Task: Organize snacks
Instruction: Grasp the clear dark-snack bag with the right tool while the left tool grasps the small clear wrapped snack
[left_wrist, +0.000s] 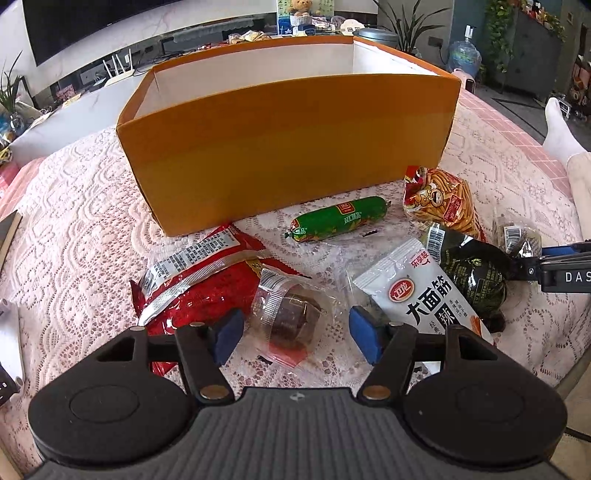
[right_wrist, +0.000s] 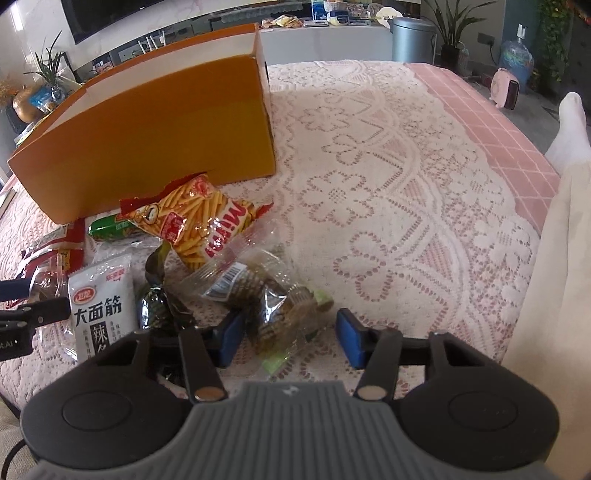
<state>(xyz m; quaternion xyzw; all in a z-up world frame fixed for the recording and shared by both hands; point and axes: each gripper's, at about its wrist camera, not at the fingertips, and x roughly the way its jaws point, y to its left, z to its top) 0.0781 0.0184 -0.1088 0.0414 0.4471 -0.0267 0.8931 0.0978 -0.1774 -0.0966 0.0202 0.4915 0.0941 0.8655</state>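
In the left wrist view, the left tool is seen with its blue pads spread wide, nothing pressed between them. Between and just beyond the pads lies a clear-wrapped dark cake on the lace-covered bench, its wrapper overlapping a red snack bag. To the right a white spicy-gluten packet rests partly over a dark green pouch. Further back a green sausage and a bag of yellow sticks lie just before the orange box, which stands open and appears empty as far as can be seen. The cake is judged light and soft, its film slippery; it is best taken across the solid middle, not by the loose crimped ends.

In the right wrist view, the right tool is shown partly open, its jaws set either side of a clear packet of dark rolled snacks. The left pad lies close against the wrapper; the right pad stands apart from it, so no grip is made yet. The packet is judged light and crinkly, its contents brittle, so a gentle hold over the bulk is advised. The white spicy-gluten packet lies to the left, the orange box beyond.
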